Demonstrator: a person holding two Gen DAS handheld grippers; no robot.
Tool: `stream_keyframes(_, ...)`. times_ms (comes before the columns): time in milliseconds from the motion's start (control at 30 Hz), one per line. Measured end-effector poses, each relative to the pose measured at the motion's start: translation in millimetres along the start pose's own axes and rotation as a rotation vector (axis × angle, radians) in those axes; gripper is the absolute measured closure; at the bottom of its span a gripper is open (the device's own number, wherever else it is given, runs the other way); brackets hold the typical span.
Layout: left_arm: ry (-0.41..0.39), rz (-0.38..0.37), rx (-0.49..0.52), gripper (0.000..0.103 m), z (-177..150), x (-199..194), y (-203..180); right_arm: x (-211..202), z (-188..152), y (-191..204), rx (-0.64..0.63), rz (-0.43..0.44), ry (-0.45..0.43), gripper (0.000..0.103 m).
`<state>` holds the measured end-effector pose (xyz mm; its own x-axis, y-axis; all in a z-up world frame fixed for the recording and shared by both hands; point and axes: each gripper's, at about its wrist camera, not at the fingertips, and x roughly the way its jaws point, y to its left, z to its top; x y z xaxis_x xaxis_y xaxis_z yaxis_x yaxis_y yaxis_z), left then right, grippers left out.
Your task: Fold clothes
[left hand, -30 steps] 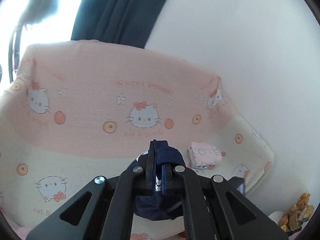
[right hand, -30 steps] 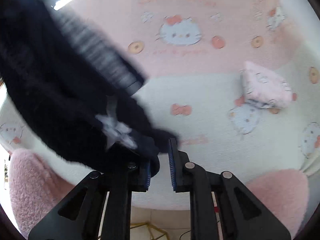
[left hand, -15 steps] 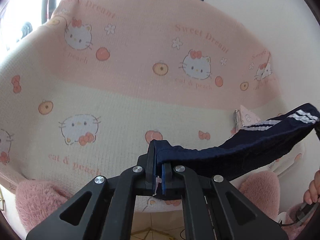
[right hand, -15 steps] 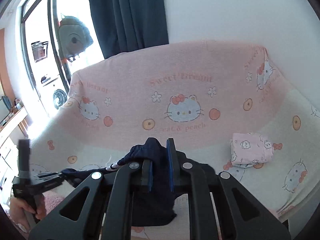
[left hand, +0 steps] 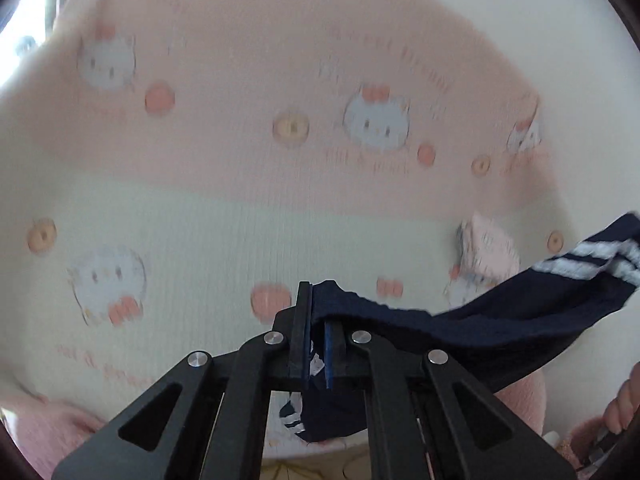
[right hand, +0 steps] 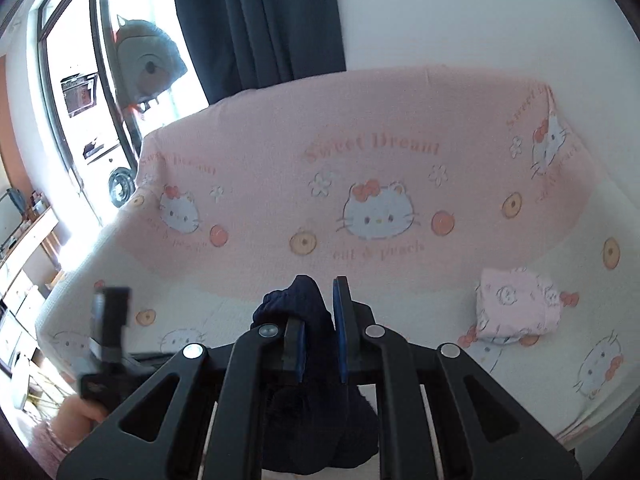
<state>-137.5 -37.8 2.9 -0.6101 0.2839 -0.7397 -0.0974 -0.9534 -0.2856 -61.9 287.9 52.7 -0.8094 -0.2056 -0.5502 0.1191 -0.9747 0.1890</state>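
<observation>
A navy knit garment (left hand: 472, 320) with white stripes at one end hangs stretched in the air in front of the sofa. My left gripper (left hand: 318, 308) is shut on one edge of it; the cloth runs off to the right. My right gripper (right hand: 320, 304) is shut on another bunched part of the navy garment (right hand: 304, 312), which hangs down below the fingers. The left gripper also shows in the right wrist view (right hand: 110, 320), at the lower left, blurred.
A sofa covered by a pink and cream Hello Kitty blanket (right hand: 380, 184) fills both views. A folded pink garment (right hand: 516, 304) lies on the seat at the right, also in the left wrist view (left hand: 488, 256). Dark curtain (right hand: 256, 20) and window stand behind.
Both grippers keep hold of the navy garment. The left view has shifted a little and is blurred from motion; the right gripper has moved closer to the sofa.
</observation>
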Motion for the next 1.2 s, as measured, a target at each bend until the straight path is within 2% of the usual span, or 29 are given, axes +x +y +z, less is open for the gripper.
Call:
stream_keyframes(167,-0.265,0.011,0.129,0.098,47.3,-103.1,-19.9,-29.7,28.1,-12.1,0.031,-0.035,-0.143,0.092)
stream_keyframes(200,-0.286,0.018,0.146,0.098,47.7,-113.0,-22.0,-34.5,30.6,-13.9,0.038,-0.039,-0.165,0.092)
stream_keyframes(233,-0.277,0.031,0.152,0.098,40.2,-112.0,-22.3,-30.4,22.6,-15.4,0.055,-0.030,-0.150,0.092)
stream_keyframes(300,-0.212,0.067,0.165,0.098,18.1,-90.3,-18.4,-14.0,-0.7,-18.0,0.077,-0.030,-0.090,0.092)
stream_keyframes(367,-0.085,0.100,0.155,0.098,-9.8,-46.4,-6.9,18.5,-37.3,-23.5,0.099,-0.047,0.033,0.092)
stream_keyframes(467,0.154,0.131,0.084,0.098,-70.7,37.2,24.2,76.5,-107.5,-34.9,0.115,-0.089,0.271,0.092)
stream_keyframes(533,0.270,0.154,0.059,0.098,-107.8,81.8,40.2,111.3,-153.0,-40.3,0.102,-0.110,0.445,0.092)
stream_keyframes(600,0.334,0.148,0.038,0.098,-133.3,108.3,48.5,140.2,-194.1,-45.1,0.095,-0.115,0.609,0.092)
stream_keyframes(667,0.336,0.104,0.010,0.098,-141.7,114.3,50.8,147.6,-213.4,-42.9,0.074,-0.106,0.668,0.089)
stream_keyframes(733,0.315,0.055,-0.013,0.098,-143.1,113.1,51.2,147.5,-213.3,-23.9,-0.009,-0.053,0.657,0.087)
stream_keyframes(800,0.278,0.023,-0.015,0.098,-137.3,106.1,50.2,149.1,-208.3,2.1,-0.110,0.015,0.632,0.073)
stream_keyframes(867,0.252,-0.003,-0.031,0.098,-130.7,101.9,52.8,150.7,-203.3,28.0,-0.211,0.083,0.605,0.068)
stream_keyframes(1000,0.204,-0.064,-0.084,0.098,-116.5,96.8,62.7,178.4,-208.4,73.1,-0.346,0.151,0.579,0.068)
stream_keyframes(1100,0.181,-0.090,-0.100,0.098,-112.3,90.4,66.5,198.7,-213.5,86.9,-0.375,0.129,0.574,0.068)
stream_keyframes(1133,0.179,-0.093,-0.102,0.098,-112.0,90.3,67.6,204.5,-214.9,89.7,-0.383,0.118,0.569,0.069)
stream_keyframes(1167,0.180,-0.089,-0.103,0.098,-112.6,91.1,68.8,210.2,-216.2,92.6,-0.390,0.107,0.564,0.076)
stream_keyframes(1200,0.185,-0.088,-0.105,0.098,-113.4,92.8,69.9,215.9,-217.6,95.5,-0.398,0.096,0.559,0.091)
